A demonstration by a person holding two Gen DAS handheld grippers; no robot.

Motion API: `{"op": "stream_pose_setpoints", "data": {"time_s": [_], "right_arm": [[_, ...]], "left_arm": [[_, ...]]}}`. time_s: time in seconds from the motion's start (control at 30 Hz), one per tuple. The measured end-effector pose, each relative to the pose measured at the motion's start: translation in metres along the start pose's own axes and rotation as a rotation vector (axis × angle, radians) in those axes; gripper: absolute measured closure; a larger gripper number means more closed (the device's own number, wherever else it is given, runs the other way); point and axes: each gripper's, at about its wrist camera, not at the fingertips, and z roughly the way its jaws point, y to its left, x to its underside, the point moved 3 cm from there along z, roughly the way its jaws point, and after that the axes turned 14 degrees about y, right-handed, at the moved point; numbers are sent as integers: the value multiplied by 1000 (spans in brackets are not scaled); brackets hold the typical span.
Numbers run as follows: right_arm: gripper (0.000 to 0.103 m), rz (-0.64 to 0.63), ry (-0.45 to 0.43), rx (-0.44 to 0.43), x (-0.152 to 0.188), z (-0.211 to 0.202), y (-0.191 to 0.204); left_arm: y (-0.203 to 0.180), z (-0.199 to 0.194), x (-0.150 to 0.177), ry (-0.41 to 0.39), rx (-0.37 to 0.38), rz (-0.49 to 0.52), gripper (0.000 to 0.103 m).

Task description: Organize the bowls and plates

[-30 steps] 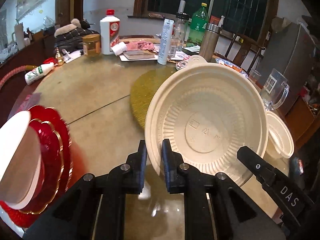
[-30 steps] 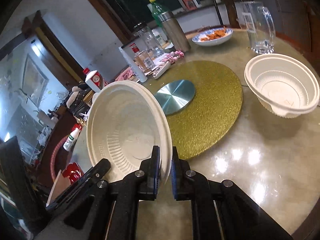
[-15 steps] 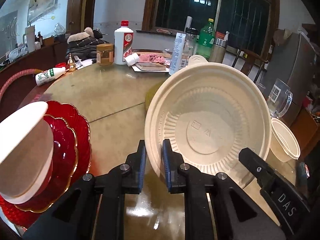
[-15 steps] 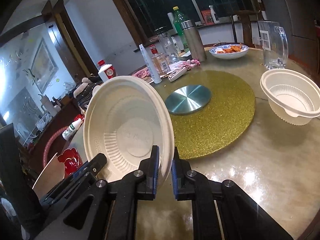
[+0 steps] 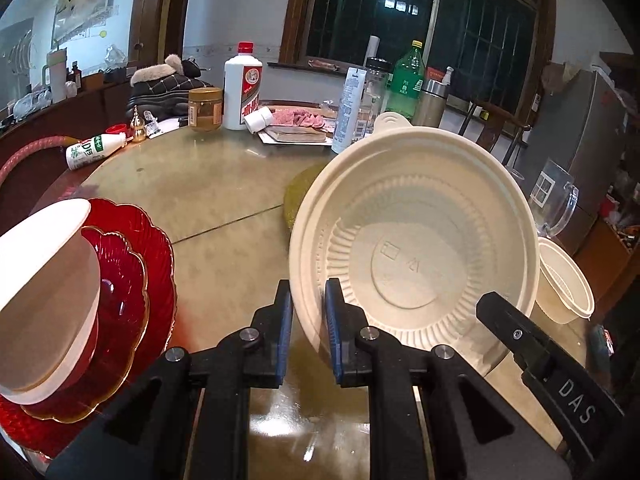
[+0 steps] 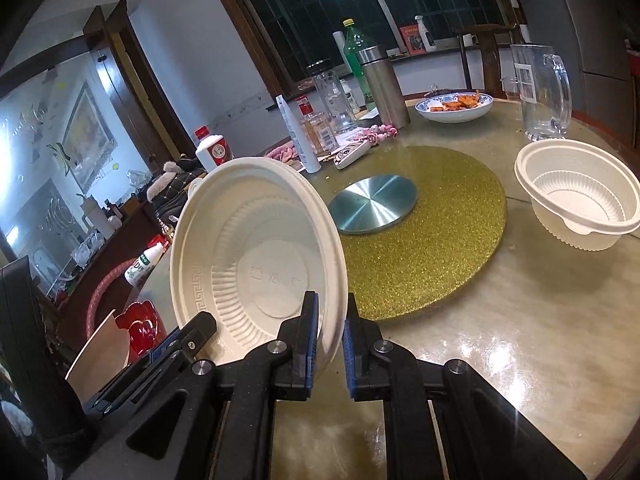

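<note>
A white disposable bowl (image 5: 400, 248) hangs tilted on its side above the table, held by both grippers. My left gripper (image 5: 306, 300) is shut on its left rim. My right gripper (image 6: 330, 312) is shut on the opposite rim of the same bowl (image 6: 248, 256). A second white bowl (image 6: 580, 200) stands upright on the table at the right, also seen as a white bowl (image 5: 564, 288) past the held one. At the left edge, red scalloped plates (image 5: 132, 280) lie stacked with a white paper bowl (image 5: 44, 280) on top.
A gold glitter turntable mat (image 6: 420, 248) with a metal disc (image 6: 372, 204) fills the table's middle. Behind it stand bottles, a steel flask (image 6: 384, 88), a dish of food (image 6: 452, 108) and a glass pitcher (image 6: 540, 92). A white liquor bottle (image 5: 242, 88) stands at the back.
Both grippers have tipped upward a little with the bowl between them, so the table sits lower in each view. Both grips are unchanged.
</note>
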Motion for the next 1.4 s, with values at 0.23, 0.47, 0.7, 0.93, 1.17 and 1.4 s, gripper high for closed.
{"op": "stream_pose_setpoints", "data": {"time_s": [0.23,0.47,0.7,0.93,1.17,1.4], "right_arm": [[92,0,-7,2,0,-1,0],[92,-1,-13,1,0,-2,1],[92,-3,-13,1,0,-3,0],[92,-3,-15,1,0,-3,0],[92,-3,-16,1,-1,-3,0],[92,-3,-16,2,-1,-2,0]], "left_arm": [[-2,0,1,-5,0,2,89],[-3,-3,2,-11,-1,3,89],[-3,-3,2,-13,-2,4,89],[-3,-3,2,-13,-2,5,89],[-3,-4,2,-14,-3,4,89],[-3,-4,2,-13,-2,3,89]]}}
